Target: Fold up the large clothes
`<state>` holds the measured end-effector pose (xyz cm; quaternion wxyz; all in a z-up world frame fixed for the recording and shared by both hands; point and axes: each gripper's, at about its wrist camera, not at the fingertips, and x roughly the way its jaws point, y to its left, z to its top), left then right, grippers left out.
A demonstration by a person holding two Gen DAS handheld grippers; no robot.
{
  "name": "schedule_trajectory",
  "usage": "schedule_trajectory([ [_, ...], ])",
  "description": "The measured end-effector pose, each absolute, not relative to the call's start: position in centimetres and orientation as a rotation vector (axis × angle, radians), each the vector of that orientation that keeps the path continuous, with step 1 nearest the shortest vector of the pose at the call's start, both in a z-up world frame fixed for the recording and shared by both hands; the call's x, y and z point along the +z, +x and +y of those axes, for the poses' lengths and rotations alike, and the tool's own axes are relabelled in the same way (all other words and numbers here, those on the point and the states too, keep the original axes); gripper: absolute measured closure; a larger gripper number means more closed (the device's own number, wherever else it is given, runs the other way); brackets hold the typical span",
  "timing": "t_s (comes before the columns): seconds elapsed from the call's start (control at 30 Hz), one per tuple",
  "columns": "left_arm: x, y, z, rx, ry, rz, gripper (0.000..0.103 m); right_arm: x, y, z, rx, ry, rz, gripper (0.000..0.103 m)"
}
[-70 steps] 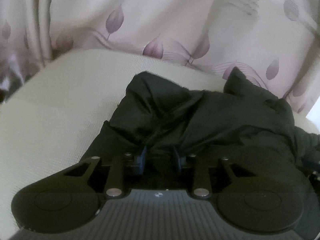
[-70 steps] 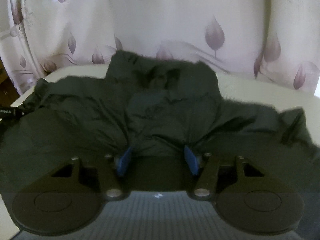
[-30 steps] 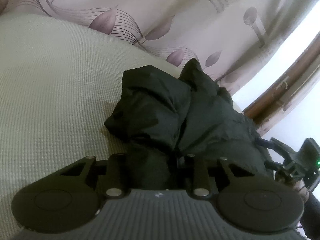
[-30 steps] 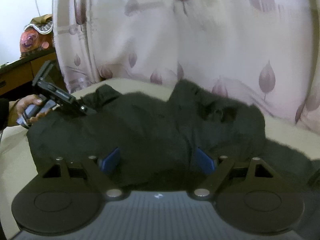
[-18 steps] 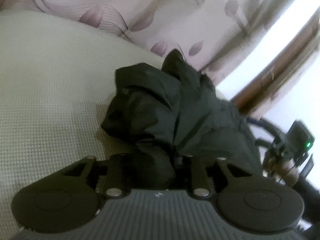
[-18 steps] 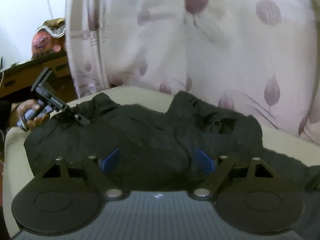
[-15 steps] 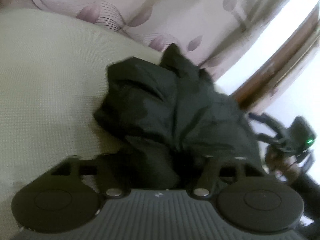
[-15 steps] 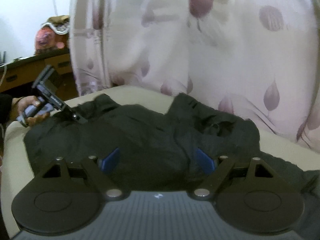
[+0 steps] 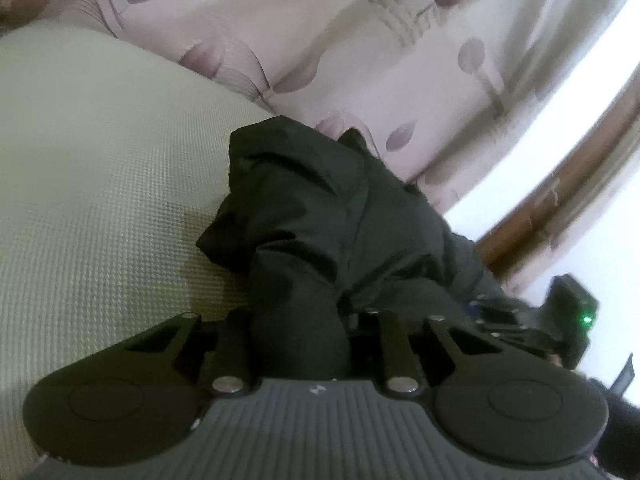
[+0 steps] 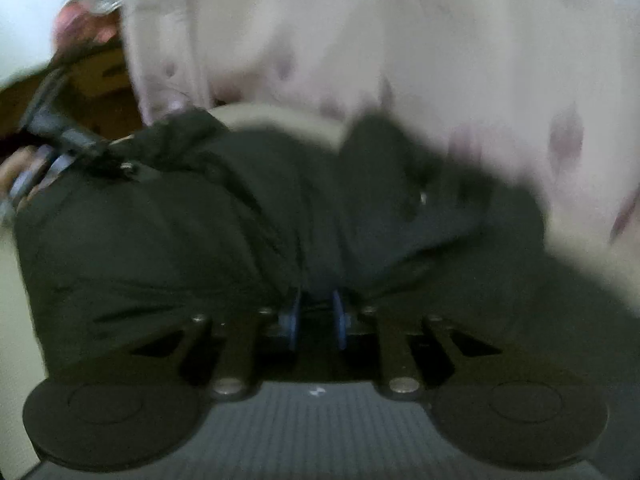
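Note:
A black padded garment [image 9: 320,208] lies bunched on a cream textured bed surface [image 9: 100,160]. A thick fold of it fills the gap of my left gripper [image 9: 300,320]; its jaws are closing on that fold and the cloth hides the pads. In the blurred right wrist view the garment [image 10: 180,240] spreads wide. My right gripper [image 10: 315,316] is closing, its blue pads [image 10: 291,320] close together with a pinch of black cloth between them. Each view shows the other gripper at the garment's far edge: the right gripper [image 9: 500,316] and the left gripper [image 10: 80,144].
A pale curtain with purple leaves [image 9: 320,40] hangs right behind the bed. A wooden frame [image 9: 560,184] runs at the right. In the right wrist view a brown cabinet [image 10: 92,76] stands at the upper left, and a person's hand [image 10: 20,164] holds the left gripper.
The right gripper's blue pads, wide apart before, have come together on the cloth as it dropped toward the garment. The left jaws spread briefly, then narrowed on a fold.

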<state>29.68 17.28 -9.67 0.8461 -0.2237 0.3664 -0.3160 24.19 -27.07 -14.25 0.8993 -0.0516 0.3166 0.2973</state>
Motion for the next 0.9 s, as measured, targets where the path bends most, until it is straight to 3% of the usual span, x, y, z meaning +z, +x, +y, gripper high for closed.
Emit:
schedule_trajectory([
  [0.27, -3.6, 27.9, 15.7, -0.606, -0.554, 0.799, 0.086, -14.9, 25.1, -28.6, 0.592, 0.133, 0.706, 0.086],
  [0.5, 4.7, 26.4, 6.8, -0.720, -0.447, 0.807, 0.086, -16.2, 25.2, -30.3, 0.560, 0.357, 0.707, 0.086],
  [0.67, 6.2, 26.7, -1.7, -0.814, -0.388, 0.852, 0.086, -17.1, 25.2, -31.7, 0.567, 0.518, 0.708, 0.086],
  [0.9, 3.3, 27.2, -8.5, -0.878, -0.472, 0.899, 0.086, -16.8, 22.6, -36.5, 0.571, 0.743, 0.647, 0.085],
])
